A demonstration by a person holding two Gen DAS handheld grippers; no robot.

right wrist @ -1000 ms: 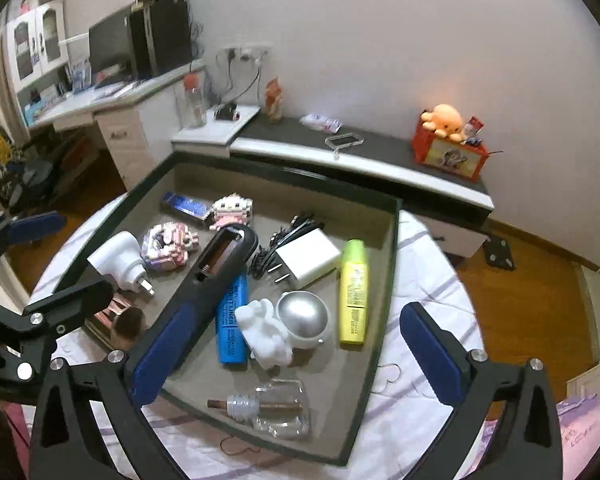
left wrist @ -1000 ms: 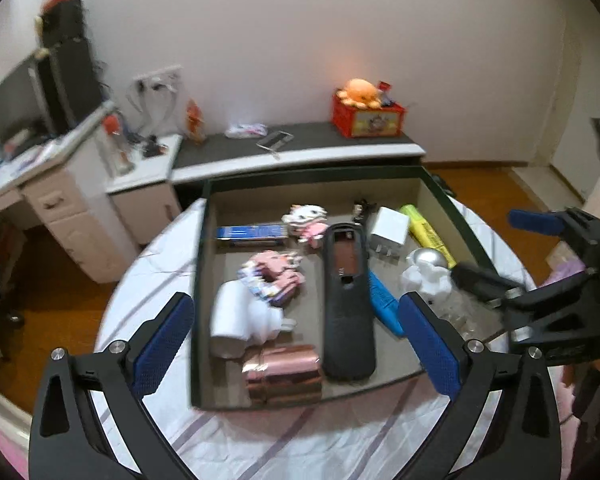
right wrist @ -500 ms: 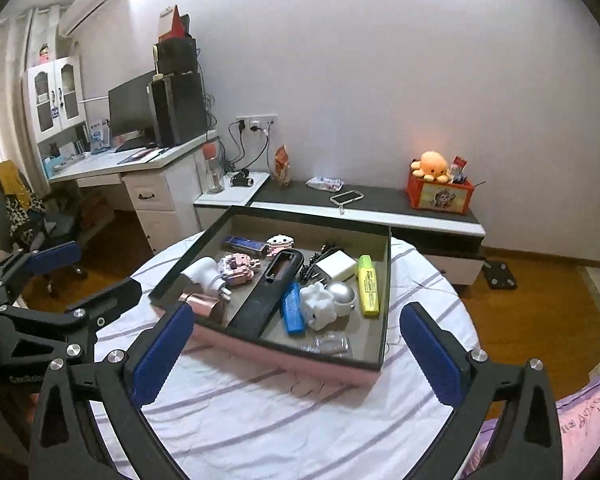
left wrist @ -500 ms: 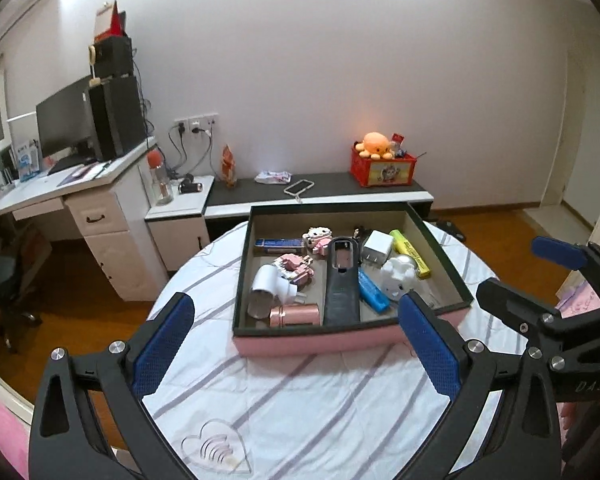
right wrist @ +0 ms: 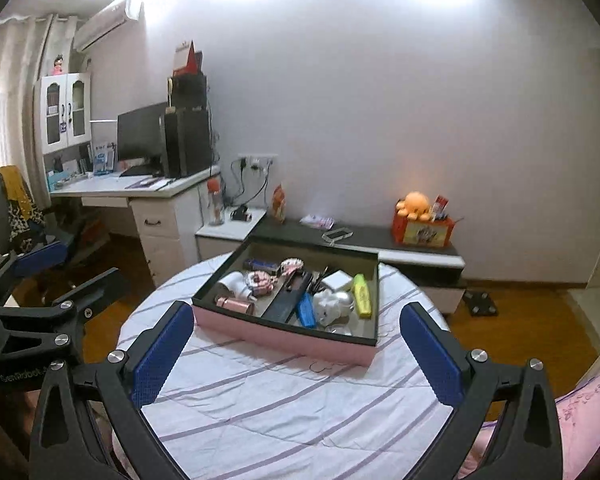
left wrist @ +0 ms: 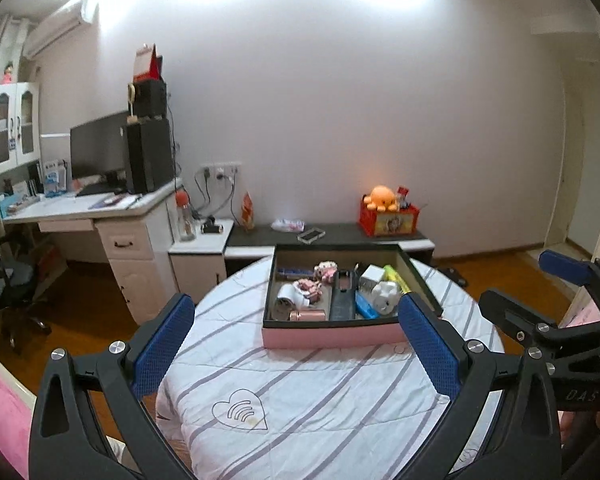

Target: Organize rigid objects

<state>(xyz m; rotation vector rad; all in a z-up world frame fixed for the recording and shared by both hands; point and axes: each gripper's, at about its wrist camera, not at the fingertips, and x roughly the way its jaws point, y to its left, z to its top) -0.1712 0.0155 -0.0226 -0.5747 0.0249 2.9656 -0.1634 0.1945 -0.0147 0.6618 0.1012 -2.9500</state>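
A pink box with a dark rim (left wrist: 332,337) (right wrist: 283,338) stands on the far half of a round table. It holds several small objects: a long black case (left wrist: 343,296) (right wrist: 289,300), a yellow highlighter (left wrist: 396,278) (right wrist: 362,295), a white plug (left wrist: 287,294), a copper tube (left wrist: 308,314) and a blue item (right wrist: 306,310). My left gripper (left wrist: 297,344) is open and empty, held well back from the box. My right gripper (right wrist: 297,350) is open and empty too, also well back. Each shows at the edge of the other's view.
The round table (left wrist: 320,400) has a white cloth with purple stripes. Behind it runs a low dark bench (left wrist: 340,236) with a red box and orange plush (left wrist: 384,214). A desk with a monitor (left wrist: 99,200) stands at the left, a chair (right wrist: 11,216) beside it.
Both grippers have pulled far back and up from the box, from right over its contents to near the table's front edge. Both stayed open and empty.
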